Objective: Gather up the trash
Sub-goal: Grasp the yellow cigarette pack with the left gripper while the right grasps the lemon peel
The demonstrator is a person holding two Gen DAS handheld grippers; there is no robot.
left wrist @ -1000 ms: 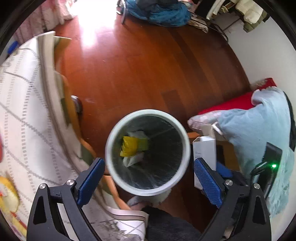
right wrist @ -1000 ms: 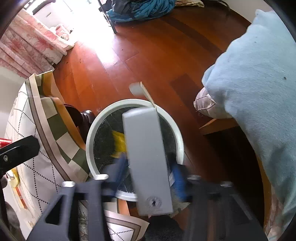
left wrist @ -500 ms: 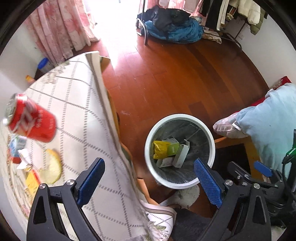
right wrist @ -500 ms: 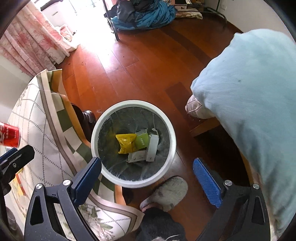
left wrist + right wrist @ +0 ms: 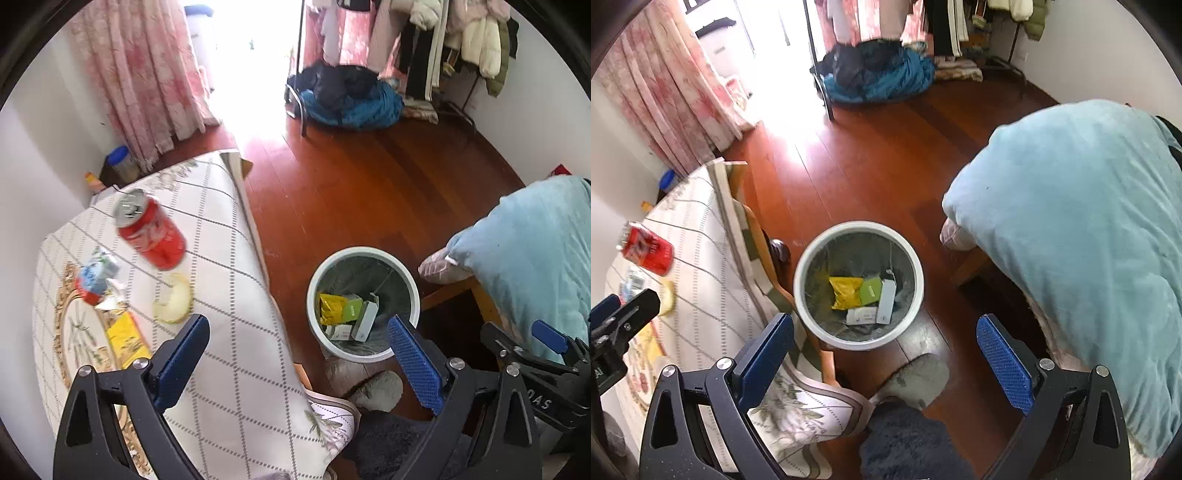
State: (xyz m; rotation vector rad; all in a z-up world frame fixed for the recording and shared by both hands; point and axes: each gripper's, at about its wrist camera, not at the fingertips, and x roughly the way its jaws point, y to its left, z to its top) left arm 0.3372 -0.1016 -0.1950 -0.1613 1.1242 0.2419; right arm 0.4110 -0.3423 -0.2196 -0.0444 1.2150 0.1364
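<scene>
A white round bin [image 5: 413, 291] [image 5: 916, 266] stands on the wood floor beside the table. It holds a yellow packet [image 5: 845, 292], a green packet [image 5: 871, 291] and a grey-white box [image 5: 886, 301]. A red soda can [image 5: 151, 230] [image 5: 646, 248] stands on the table with a yellow packet [image 5: 127, 338], a pale round piece [image 5: 173, 299] and a small blue-white wrapper [image 5: 96, 275]. My left gripper [image 5: 299, 354] is open and empty, high above the table edge. My right gripper [image 5: 884, 352] is open and empty above the bin.
The table carries a checked cloth [image 5: 229, 332]. A light blue cushion [image 5: 1082, 236] lies on a seat at the right. A grey slipper [image 5: 916, 376] is on the floor near the bin. Clothes [image 5: 351, 98] pile at the far wall.
My right gripper opened and dropped the grey-white box into the bin. Both grippers rose and drew back; the left one swung towards the table, bringing the can and trash into view.
</scene>
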